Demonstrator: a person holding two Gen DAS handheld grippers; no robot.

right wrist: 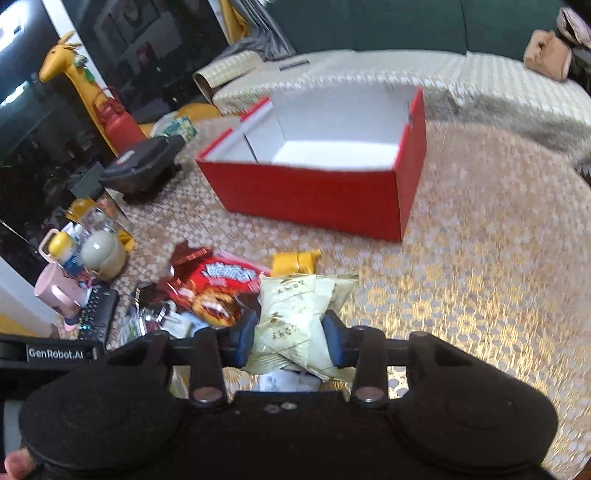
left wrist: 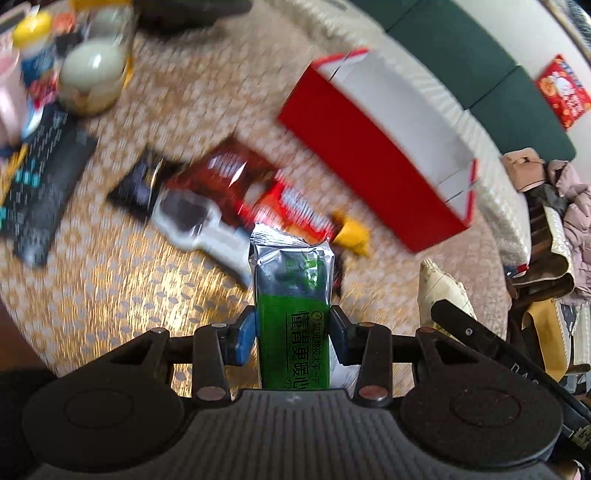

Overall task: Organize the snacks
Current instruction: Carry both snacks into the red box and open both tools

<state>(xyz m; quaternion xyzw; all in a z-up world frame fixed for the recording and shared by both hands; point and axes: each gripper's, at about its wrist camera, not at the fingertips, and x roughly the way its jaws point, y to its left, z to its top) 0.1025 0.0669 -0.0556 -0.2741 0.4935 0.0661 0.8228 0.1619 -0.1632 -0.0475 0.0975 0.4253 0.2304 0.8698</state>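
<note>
My left gripper [left wrist: 293,332] is shut on a green and silver snack packet [left wrist: 291,288] and holds it above the patterned table. My right gripper [right wrist: 291,341] is shut on a pale cream snack bag [right wrist: 299,314]. That bag also shows at the right of the left wrist view [left wrist: 441,288]. An open red box with a white inside [right wrist: 317,192] stands beyond both grippers; it looks empty. It also shows in the left wrist view [left wrist: 376,155]. A pile of loose snacks lies on the table: a red packet [right wrist: 221,280], a yellow packet [right wrist: 295,260] and dark wrappers [left wrist: 140,184].
A pink cup [right wrist: 55,291], a yellow-capped bottle [right wrist: 66,251] and a pale round jar [right wrist: 101,254] stand at the table's left, by a black keyboard [right wrist: 98,314]. A black device [right wrist: 144,168] and a giraffe toy [right wrist: 74,66] are farther left. A green sofa [right wrist: 369,26] is behind.
</note>
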